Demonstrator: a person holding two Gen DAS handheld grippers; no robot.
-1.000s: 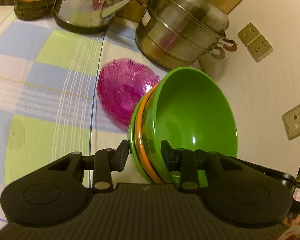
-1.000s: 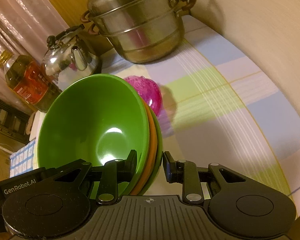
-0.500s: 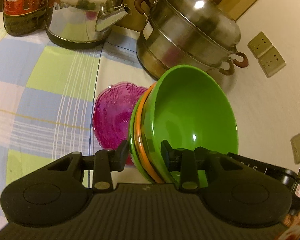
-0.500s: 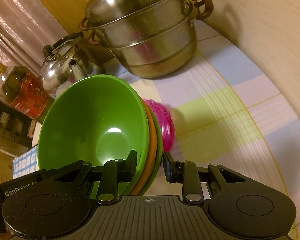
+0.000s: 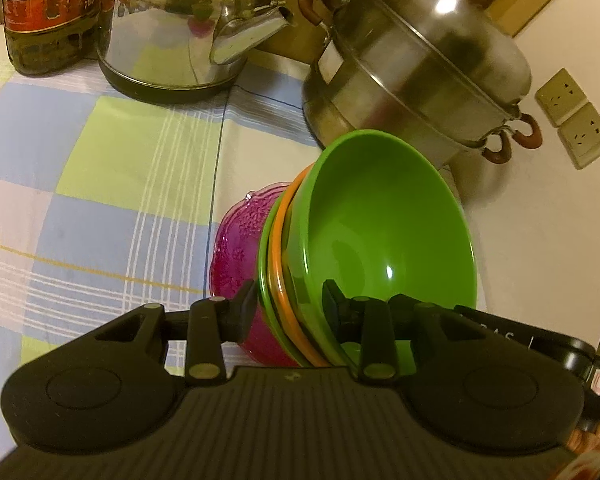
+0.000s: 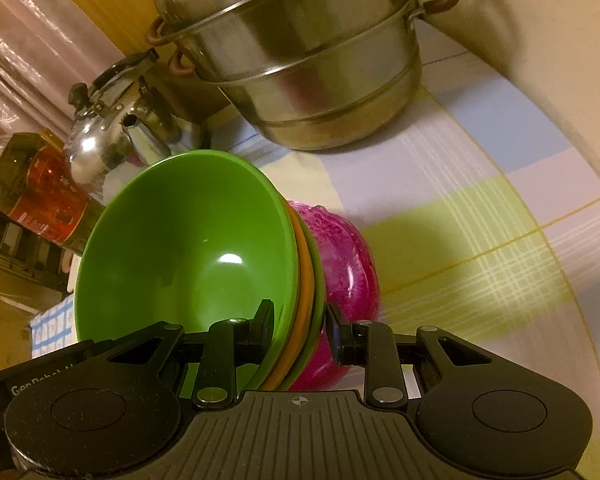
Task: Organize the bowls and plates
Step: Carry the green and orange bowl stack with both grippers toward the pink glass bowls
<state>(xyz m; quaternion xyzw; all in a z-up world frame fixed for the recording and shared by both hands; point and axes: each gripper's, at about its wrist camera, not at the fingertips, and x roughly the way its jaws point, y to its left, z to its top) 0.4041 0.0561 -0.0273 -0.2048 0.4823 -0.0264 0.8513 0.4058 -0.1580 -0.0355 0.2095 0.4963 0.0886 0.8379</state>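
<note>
Left wrist view: left tongs (image 5: 290, 302) closed on the rims of a nested bowl stack (image 5: 380, 236); one finger on the outer side of the stack, the other inside the top green bowl; stack held tilted, opening facing the tongs' right; layers seen at the rim: green on top, an orange bowl (image 5: 278, 248) under it, another green one below; pink glass bowl (image 5: 236, 248) directly beyond the left finger, pressed against the underside of the stack; cannot tell whether it rests on the counter (image 5: 100, 184) or hangs off the stack; counter covered in a blue, green and white check cloth; ahead of the tongs, far left: oil bottle (image 5: 48, 12) with red label; ahead, centre: steel kettle (image 5: 180, 32), spout pointing right; ahead, right: tiered steel steamer pot (image 5: 416, 72), lid on; two wall sockets (image 5: 572, 116) on the wall right of the pot; part of the other gripper body visible at the right edge.

Right wrist view: right tongs (image 6: 300, 320) closed on the same bowl stack (image 6: 188, 248) at the opposite rim; left finger inside the top green bowl, right finger outside against the stack, touching the pink glass bowl (image 6: 348, 256); orange bowl (image 6: 306, 280) visible as a thin band between green rims; stack opening faces the tongs' left; steamer pot (image 6: 312, 56) ahead, centre; kettle (image 6: 120, 128) ahead, left; oil bottle (image 6: 36, 196) further left, partly hidden by the stack; check-cloth counter (image 6: 500, 220) to the right of the tongs.
</note>
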